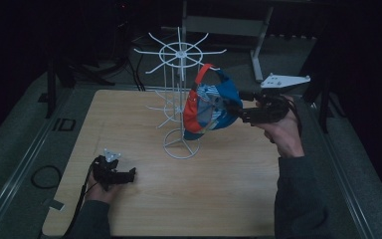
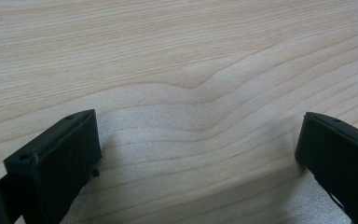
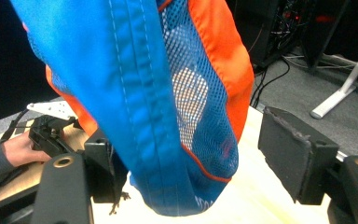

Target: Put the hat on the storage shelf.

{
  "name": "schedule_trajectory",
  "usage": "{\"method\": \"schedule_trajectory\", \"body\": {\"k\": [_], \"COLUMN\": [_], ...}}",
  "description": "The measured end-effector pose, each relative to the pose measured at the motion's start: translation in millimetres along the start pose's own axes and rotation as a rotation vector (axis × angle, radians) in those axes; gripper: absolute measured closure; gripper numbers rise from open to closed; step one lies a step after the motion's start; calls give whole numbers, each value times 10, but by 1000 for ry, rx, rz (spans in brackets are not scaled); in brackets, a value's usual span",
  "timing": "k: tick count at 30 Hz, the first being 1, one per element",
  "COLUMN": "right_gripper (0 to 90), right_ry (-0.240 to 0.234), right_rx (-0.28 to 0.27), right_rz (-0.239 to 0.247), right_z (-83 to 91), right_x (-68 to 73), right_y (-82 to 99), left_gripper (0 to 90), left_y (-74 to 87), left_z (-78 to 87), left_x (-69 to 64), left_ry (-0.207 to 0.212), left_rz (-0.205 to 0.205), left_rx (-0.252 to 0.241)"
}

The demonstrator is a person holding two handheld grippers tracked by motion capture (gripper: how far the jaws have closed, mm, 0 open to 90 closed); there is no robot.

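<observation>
The room is dark around my wooden table (image 1: pixel 229 199), where a white wire rack (image 1: pixel 179 99) stands near the middle. The cap (image 1: pixel 210 107) hangs on one of the rack's arms, high on its right side. My right gripper (image 3: pixel 191 163) stands open, the cap's blue cloth loose between its jaws, so I judge the hanging done and the release in hand. Next I should back straight out without snagging the mesh. My left gripper (image 2: pixel 196 158) rests open and empty on the table.
</observation>
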State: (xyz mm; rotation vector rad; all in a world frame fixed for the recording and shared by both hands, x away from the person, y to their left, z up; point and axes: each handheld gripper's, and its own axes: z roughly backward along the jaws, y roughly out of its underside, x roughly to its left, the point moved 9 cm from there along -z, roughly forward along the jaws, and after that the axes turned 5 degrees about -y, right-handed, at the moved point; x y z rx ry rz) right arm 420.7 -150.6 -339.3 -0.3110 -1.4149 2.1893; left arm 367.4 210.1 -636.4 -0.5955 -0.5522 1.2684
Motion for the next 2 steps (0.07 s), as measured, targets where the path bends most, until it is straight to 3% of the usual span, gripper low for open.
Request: {"method": "schedule_trajectory", "body": {"k": [2], "right_gripper": [265], "right_ry": [0], "right_rx": [0], "right_rz": [3], "right_z": [-3], "right_x": [5], "right_y": [6], "left_gripper": [1], "left_y": [-1], "left_z": [-1], "left_x": [-1], "left_ry": [0], "left_rz": [0], "left_rx": [0]}}
